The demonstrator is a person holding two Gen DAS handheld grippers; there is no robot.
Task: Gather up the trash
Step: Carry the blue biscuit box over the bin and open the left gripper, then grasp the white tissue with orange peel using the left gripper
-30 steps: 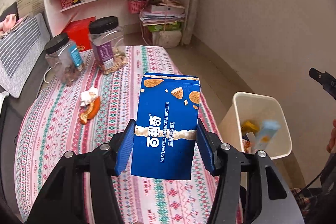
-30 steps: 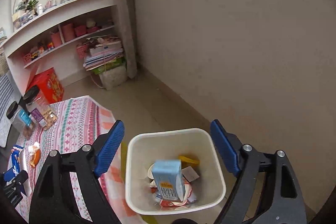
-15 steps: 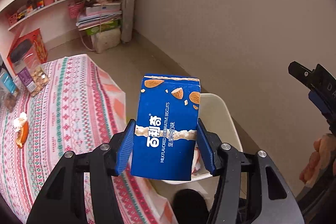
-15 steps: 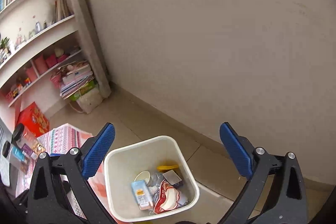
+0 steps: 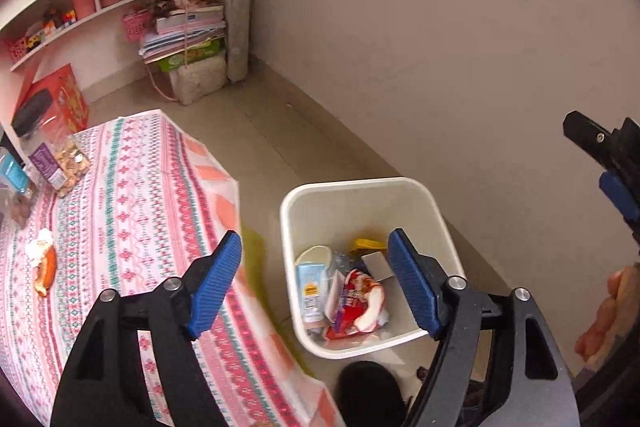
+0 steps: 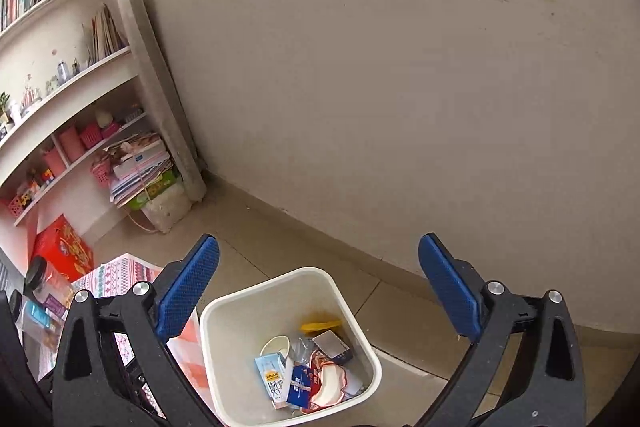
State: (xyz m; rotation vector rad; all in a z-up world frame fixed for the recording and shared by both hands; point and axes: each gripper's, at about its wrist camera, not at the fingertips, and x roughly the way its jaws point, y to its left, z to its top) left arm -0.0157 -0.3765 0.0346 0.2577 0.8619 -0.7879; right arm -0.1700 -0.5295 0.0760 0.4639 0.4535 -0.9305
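Home living room, built-in white shelves [image 6: 68, 87] with books and pink baskets, patterned tablecloth on worktop [image 5: 132, 211], snack jars [image 5: 60, 163], small waste bin [image 5: 400, 187], tiled floor [image 5: 280, 131]

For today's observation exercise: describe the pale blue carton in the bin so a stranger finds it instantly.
Find the white bin on the floor beside the patterned table. Among its trash, the pale blue carton lies at the left, the only blue box, next to a red-and-white wrapper.
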